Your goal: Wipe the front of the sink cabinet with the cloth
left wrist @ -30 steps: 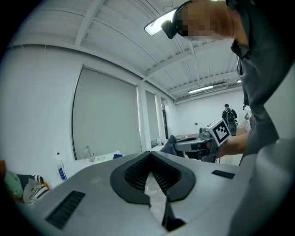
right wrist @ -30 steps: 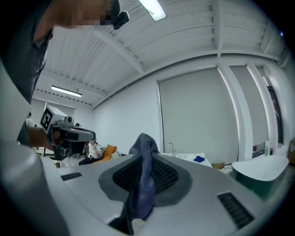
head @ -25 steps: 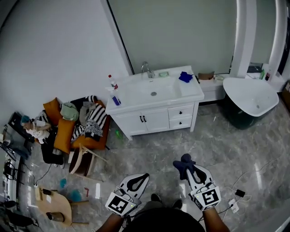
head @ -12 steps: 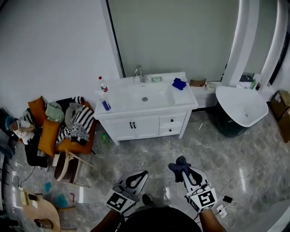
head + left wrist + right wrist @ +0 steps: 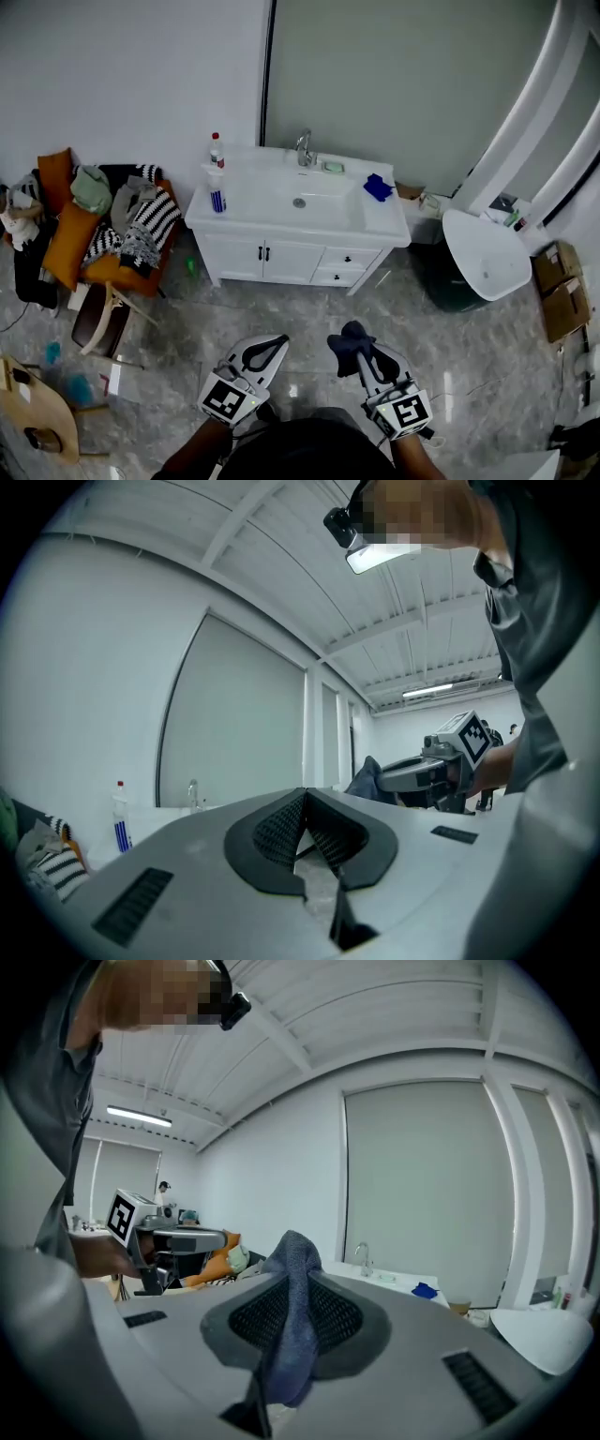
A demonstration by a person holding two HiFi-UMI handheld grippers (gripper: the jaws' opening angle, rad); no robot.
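Observation:
The white sink cabinet (image 5: 281, 258) stands against the far wall, its doors and drawers facing me across the floor. My right gripper (image 5: 354, 343) is shut on a dark blue-grey cloth (image 5: 349, 345), which sticks up between the jaws (image 5: 292, 1283) in the right gripper view. My left gripper (image 5: 272, 344) is held low beside it, shut and empty; its jaws meet at the tips in the left gripper view (image 5: 305, 799). Both grippers hang well short of the cabinet, over the marble floor.
On the cabinet top are a faucet (image 5: 304, 145), a spray bottle (image 5: 216, 190), a soap dish (image 5: 333, 168) and a blue rag (image 5: 378, 187). A pile of cushions and clothes (image 5: 103, 225) lies left. A white bathtub (image 5: 486, 253) stands right, a wooden chair (image 5: 101, 314) at lower left.
The view has swung, so the cabinet sits more to the centre-left and squarer to me. Both grippers drifted slightly left in view; the right one keeps hold of the cloth.

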